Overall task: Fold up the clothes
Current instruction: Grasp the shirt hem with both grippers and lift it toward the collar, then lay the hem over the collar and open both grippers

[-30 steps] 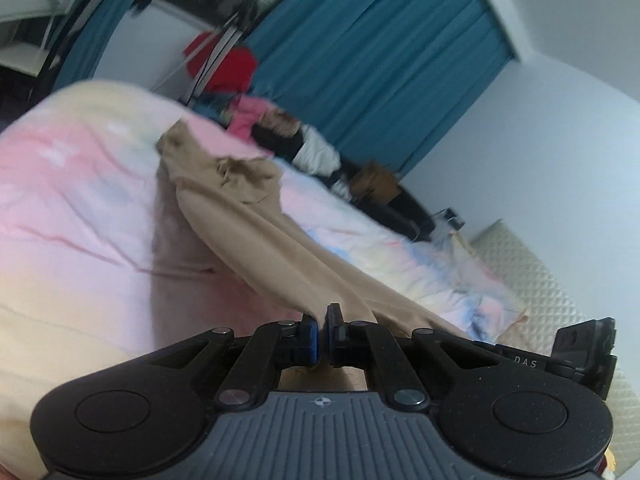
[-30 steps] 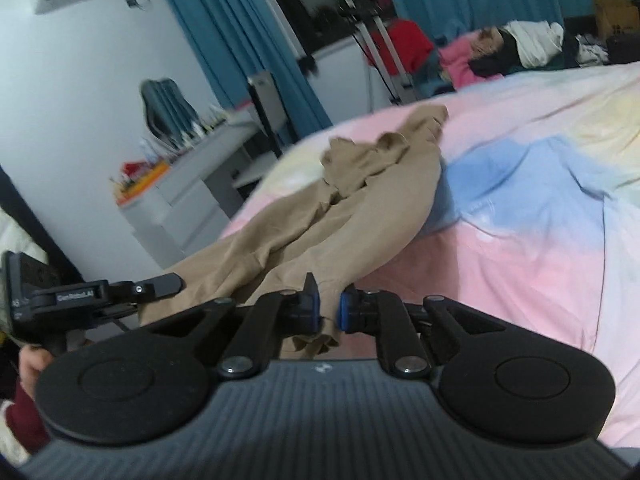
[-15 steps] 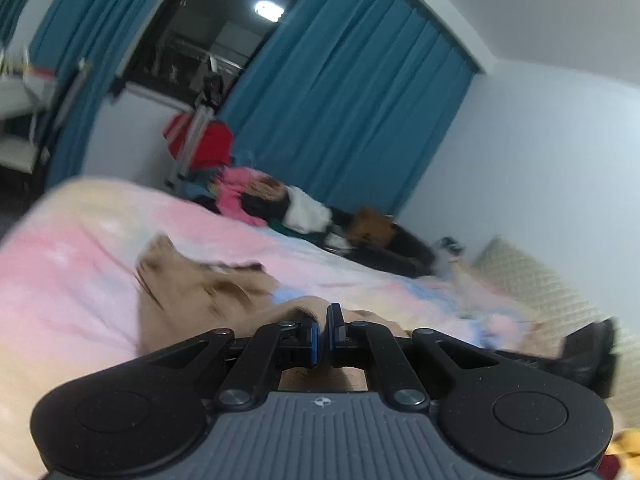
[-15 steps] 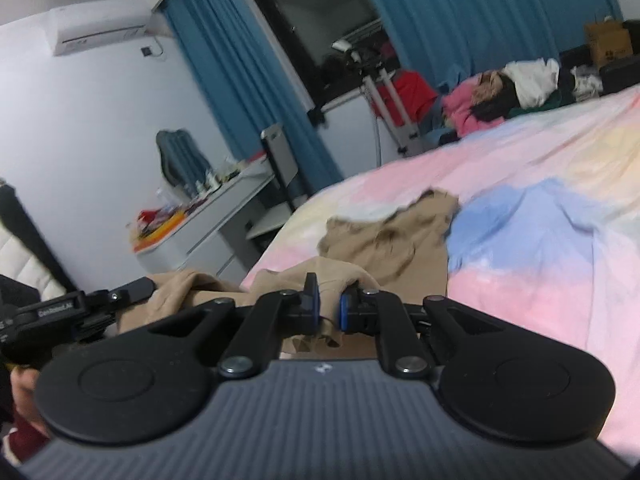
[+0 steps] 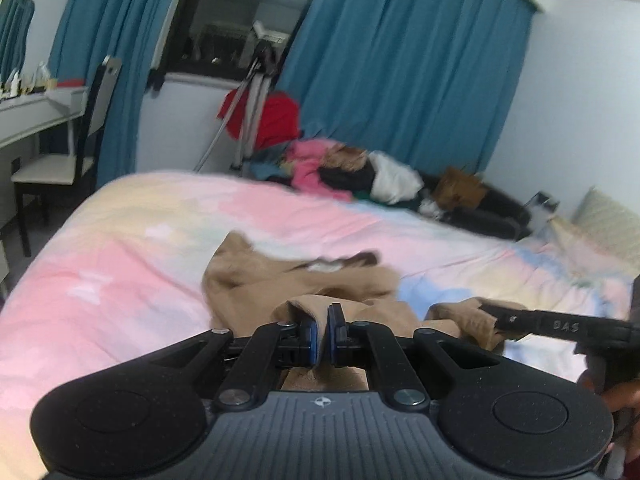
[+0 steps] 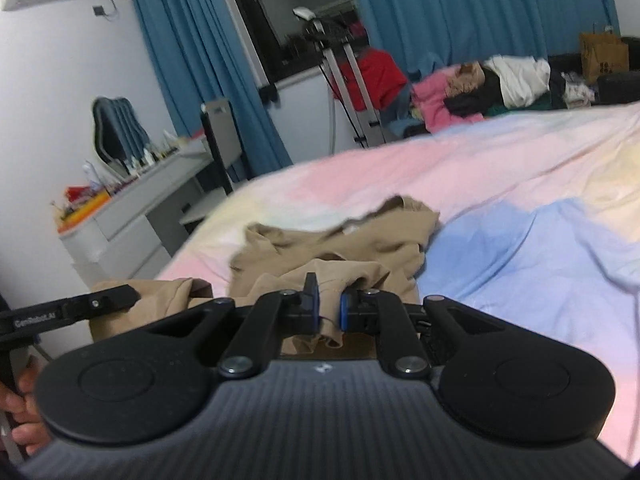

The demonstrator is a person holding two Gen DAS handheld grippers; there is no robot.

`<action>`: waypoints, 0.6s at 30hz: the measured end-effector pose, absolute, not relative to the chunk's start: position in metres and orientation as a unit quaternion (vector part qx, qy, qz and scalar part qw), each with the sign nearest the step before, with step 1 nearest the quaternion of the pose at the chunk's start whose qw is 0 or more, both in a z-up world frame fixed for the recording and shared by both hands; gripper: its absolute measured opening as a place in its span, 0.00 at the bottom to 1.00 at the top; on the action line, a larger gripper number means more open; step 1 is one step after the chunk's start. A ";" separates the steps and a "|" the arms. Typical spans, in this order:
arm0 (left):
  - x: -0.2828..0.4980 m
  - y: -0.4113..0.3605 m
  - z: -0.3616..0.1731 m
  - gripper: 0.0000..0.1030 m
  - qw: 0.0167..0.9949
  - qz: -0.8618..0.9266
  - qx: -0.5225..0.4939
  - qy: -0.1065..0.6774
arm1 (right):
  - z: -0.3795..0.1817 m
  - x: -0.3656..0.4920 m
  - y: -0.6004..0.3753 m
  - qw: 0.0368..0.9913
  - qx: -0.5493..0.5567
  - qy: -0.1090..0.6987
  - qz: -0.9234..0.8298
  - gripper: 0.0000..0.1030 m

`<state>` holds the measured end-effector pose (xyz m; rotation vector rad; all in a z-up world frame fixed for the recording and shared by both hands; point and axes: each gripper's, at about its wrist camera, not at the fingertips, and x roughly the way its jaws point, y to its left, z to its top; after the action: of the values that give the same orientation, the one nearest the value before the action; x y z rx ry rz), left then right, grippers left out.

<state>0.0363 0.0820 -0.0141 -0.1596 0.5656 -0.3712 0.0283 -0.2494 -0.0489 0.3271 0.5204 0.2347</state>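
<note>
Now tan trousers [image 5: 304, 284] bunched mid-bed [image 5: 120, 264], clear of edges.

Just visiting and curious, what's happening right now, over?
Left gripper and right gripper each clamped on tan garment. Garment half bunched on bed. Nothing blocking.

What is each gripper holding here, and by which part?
Both hold the tan trousers. The left gripper and the right gripper each pinch a bunched fabric edge at the near end, seemingly the leg ends; the far end lies on the bed.
</note>
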 end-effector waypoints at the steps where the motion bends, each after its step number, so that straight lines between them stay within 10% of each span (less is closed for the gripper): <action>1: 0.045 0.081 -0.024 0.06 0.937 -0.179 -0.076 0.291 | -0.059 0.036 -0.248 0.944 0.159 0.266 0.112 0.13; 15: 0.100 0.066 -0.092 0.10 0.921 -0.138 -0.054 0.360 | -0.130 0.079 -0.241 0.930 0.138 0.328 0.092 0.14; 18: 0.088 0.065 -0.084 0.25 0.925 -0.130 -0.046 0.355 | -0.123 0.072 -0.240 0.938 0.129 0.310 0.089 0.15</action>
<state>0.0879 0.0647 -0.0838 -0.0948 0.7274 -0.2672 0.0721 -0.2401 -0.1225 0.2635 0.6342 0.1811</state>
